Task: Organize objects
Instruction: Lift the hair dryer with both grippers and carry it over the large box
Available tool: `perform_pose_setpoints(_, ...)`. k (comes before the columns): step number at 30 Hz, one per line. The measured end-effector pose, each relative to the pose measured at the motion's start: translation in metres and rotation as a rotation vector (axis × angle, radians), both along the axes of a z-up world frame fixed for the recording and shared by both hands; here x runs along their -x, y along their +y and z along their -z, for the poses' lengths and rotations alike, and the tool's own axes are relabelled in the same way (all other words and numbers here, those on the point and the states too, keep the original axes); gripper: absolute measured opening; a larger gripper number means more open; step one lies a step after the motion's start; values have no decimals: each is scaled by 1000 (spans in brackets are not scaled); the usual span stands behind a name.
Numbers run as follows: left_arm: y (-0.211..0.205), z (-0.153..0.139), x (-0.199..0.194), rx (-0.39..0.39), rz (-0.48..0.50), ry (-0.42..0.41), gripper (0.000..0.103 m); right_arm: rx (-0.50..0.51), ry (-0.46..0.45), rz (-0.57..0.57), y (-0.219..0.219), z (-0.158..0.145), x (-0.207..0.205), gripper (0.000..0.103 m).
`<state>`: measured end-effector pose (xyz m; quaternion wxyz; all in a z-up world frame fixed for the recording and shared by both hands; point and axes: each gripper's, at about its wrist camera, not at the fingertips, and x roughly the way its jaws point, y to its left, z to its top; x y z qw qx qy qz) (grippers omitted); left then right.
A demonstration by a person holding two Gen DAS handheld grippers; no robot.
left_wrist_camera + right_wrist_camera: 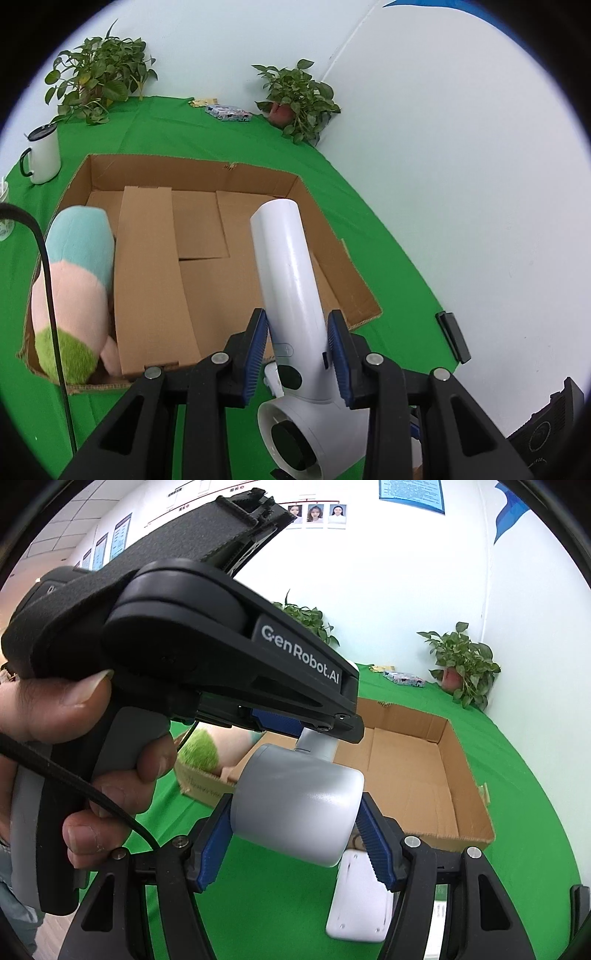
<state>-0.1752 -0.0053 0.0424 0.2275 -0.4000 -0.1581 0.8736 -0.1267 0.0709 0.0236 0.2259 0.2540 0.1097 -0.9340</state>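
Note:
A white hair dryer (pixel 291 295) is held in the air in front of an open cardboard box (pixel 207 173). My left gripper (pixel 297 332) is shut on its handle, which points out over the box. My right gripper (pixel 295 834) is shut on its grey-white barrel (pixel 299 805). The left gripper's body (pixel 221 657) shows in the right wrist view, with the person's hand on its grip. A pastel plush toy (pixel 74 288) lies in the box's left side; its green end (pixel 199 751) shows in the right wrist view.
The table has a green cloth (pixel 388 258). A white mug (pixel 42 155) stands at the left. Two potted plants (pixel 96 77) (pixel 295 99) stand at the back by the wall, with small packets (pixel 229 112) between them. A white flat device (pixel 362 897) lies under my right gripper.

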Motion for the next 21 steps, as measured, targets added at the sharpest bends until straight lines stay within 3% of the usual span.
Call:
perform_pose_setpoints(11,3,-21,43,41,18,7,32,13,-15,11,-8,-24,35,63)
perform_pose_setpoints(21,2,5,94,70,6,-87,33,33,-113,-6,-17,-18,75,63)
